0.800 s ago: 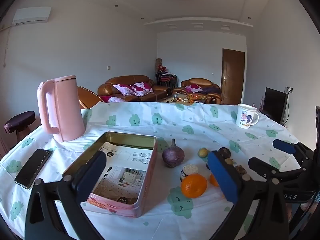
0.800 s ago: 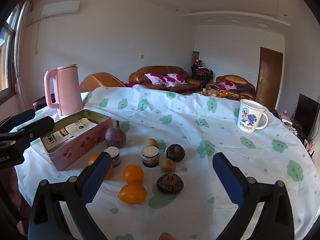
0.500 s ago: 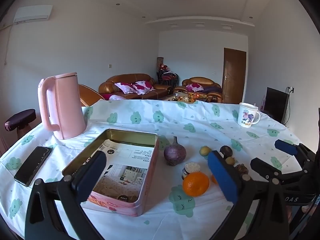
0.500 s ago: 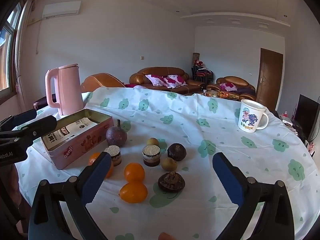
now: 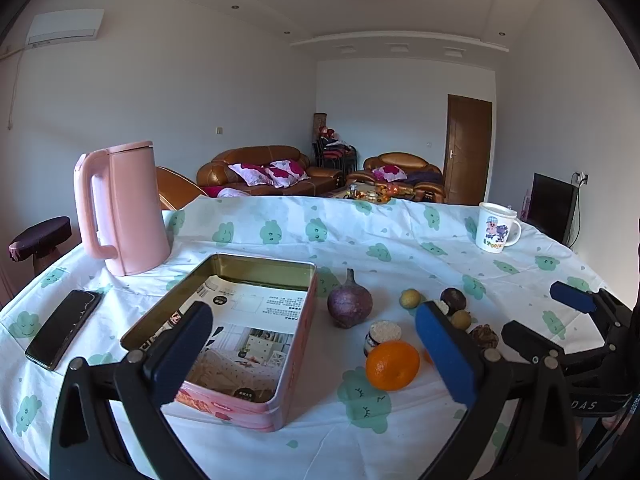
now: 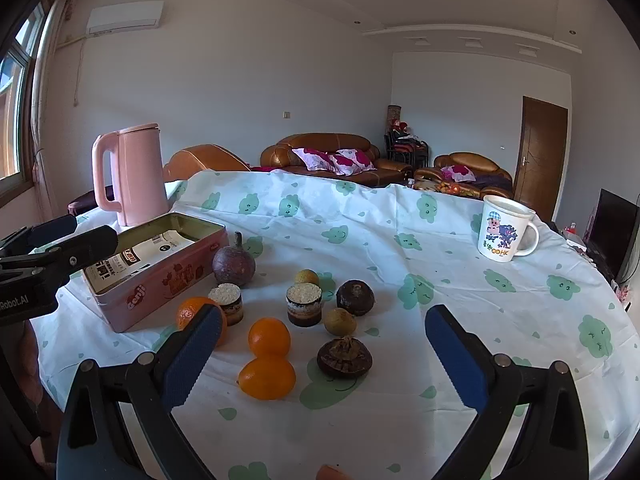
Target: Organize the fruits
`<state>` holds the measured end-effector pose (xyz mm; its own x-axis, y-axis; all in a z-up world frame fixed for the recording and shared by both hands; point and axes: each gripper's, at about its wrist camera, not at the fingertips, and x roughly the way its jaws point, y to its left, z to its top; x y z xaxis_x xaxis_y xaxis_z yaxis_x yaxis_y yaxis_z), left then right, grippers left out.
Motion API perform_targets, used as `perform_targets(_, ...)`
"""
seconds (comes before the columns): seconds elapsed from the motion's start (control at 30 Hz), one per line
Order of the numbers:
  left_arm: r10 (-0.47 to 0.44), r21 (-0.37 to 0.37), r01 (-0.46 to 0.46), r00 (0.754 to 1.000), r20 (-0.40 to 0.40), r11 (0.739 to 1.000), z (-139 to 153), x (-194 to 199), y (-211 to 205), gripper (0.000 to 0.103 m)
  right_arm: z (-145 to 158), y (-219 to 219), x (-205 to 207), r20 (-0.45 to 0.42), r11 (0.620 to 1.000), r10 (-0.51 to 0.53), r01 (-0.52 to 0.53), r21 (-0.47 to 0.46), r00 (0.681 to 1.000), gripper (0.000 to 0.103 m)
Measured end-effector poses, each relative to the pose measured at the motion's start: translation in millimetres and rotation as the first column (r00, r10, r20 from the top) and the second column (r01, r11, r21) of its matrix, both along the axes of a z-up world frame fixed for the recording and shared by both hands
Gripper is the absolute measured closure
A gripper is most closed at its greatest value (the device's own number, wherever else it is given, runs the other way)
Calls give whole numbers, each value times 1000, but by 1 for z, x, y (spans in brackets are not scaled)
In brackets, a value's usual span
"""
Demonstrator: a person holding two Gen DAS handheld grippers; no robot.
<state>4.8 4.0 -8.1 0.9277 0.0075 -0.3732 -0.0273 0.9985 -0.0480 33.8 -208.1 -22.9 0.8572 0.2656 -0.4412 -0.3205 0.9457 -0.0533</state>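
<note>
Far left of the left wrist view there's a phone (image 5: 62, 327) and a pink kettle (image 5: 122, 208), both clear of the action. The pink tin (image 5: 296, 364) sits open lower-middle, probably the spot for the fruit. Left gripper (image 5: 316, 354) has its fingers wide apart, nothing in them; same with the right gripper (image 6: 325, 354). In the right wrist view the fruits sit loose on the table (image 6: 460, 292) mid-frame: oranges (image 6: 269, 336), a purple one (image 6: 233, 266), dark round ones (image 6: 355, 297). Two little jars (image 6: 304, 304) crowd in among them. Mug (image 6: 505, 234) is off right.

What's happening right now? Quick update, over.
Left gripper and right gripper open, empty. Oranges loose beside open pink metal tin. Nothing blocking.
</note>
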Motion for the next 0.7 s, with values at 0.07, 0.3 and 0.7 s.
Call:
perform_targets(0.07,0,0,0,1000,0,1000,0,0,0,0,-1,1,0,1,1000,3,-3,-4,1000,1)
perform_targets(0.3,-1,-1,1,1000,2,1000,-1,0,0,0,-2,4,-2,-1,1000,9,-9,-17,1000,1)
perform_targets(0.7,0,0,0,1000,-2,1000,-4,0,0,0,-3,6,-2,-9,1000,22,-22,-4,1000,1)
